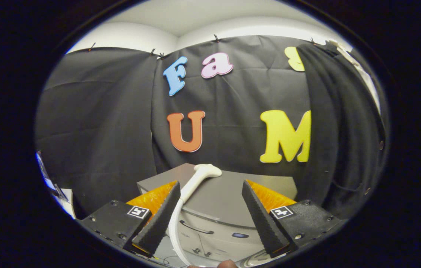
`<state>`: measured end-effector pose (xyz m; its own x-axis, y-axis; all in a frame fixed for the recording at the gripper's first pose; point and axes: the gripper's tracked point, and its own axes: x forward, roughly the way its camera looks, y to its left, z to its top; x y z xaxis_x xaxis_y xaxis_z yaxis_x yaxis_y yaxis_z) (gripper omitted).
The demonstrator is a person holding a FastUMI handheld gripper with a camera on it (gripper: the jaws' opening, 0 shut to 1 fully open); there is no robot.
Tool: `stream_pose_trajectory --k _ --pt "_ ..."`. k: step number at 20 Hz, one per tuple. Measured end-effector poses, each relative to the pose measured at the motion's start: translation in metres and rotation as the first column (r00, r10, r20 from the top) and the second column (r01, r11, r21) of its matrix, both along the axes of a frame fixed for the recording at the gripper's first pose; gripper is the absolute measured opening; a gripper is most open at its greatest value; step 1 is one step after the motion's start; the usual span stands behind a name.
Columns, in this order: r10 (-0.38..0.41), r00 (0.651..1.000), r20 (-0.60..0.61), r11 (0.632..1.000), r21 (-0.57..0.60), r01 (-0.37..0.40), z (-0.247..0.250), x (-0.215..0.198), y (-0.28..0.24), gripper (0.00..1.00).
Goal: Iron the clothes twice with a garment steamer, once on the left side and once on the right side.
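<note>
A white garment steamer (197, 178) lies on top of a grey cabinet (229, 197), its head pointing away from me and its white hose curving down past the left finger. A black garment (339, 123) hangs at the right, in front of the booth wall. My gripper (210, 212) is open, its fingers spread wide above the cabinet's front. The steamer's handle runs just inside the left fingertip (158, 223); whether it touches is unclear. Nothing is pressed between the fingers.
The grey cabinet has a drawer with a dark handle (195, 227) on its front. A fingertip of a person (227, 264) shows low between the fingers. Some light-coloured items (52, 182) sit at the far left.
</note>
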<state>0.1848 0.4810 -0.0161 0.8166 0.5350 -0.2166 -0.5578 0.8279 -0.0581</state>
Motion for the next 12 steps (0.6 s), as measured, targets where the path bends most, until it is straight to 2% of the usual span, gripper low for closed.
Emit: stream_pose_trajectory --k 5,9,12 --pt "0.028 0.994 -0.109 0.998 -0.053 -0.034 -0.022 0.039 0.059 1.00" --pt "-0.025 0.988 -0.150 0.990 -0.142 0.003 -0.048 0.074 0.086 1.00" --pt "-0.083 0.971 -0.225 0.985 -0.169 0.045 -0.069 0.095 0.102 1.00"
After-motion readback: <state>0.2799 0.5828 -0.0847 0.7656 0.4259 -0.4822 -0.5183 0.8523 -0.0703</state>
